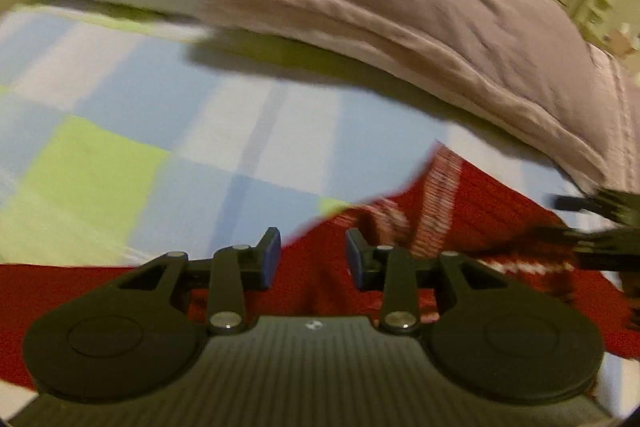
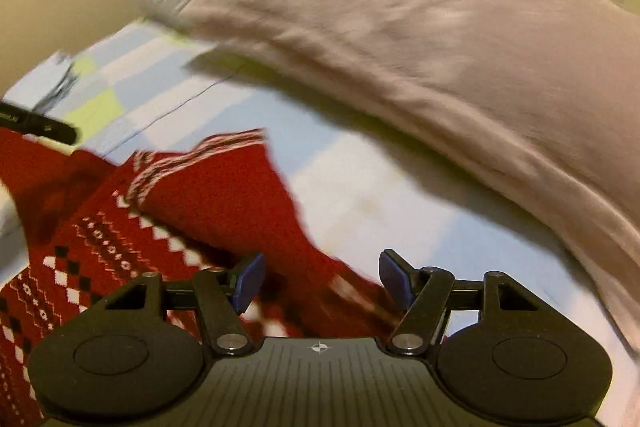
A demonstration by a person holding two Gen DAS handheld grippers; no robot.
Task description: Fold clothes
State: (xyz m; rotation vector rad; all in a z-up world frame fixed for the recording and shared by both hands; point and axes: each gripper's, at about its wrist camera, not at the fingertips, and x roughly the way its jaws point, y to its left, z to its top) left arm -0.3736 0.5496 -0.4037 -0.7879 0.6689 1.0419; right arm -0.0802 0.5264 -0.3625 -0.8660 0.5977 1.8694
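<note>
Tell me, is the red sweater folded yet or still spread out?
Partly folded. On the red sweater a striped-cuffed sleeve lies across the patterned body, which still spreads over the checked bedsheet. Both views are blurred.

A red knitted sweater (image 2: 224,195) with white striped ribbed cuffs and bands of white and black diamond patterning lay spread on the bed. One sleeve was folded across its body, the cuff (image 1: 440,203) pointing toward the pillows.
</note>
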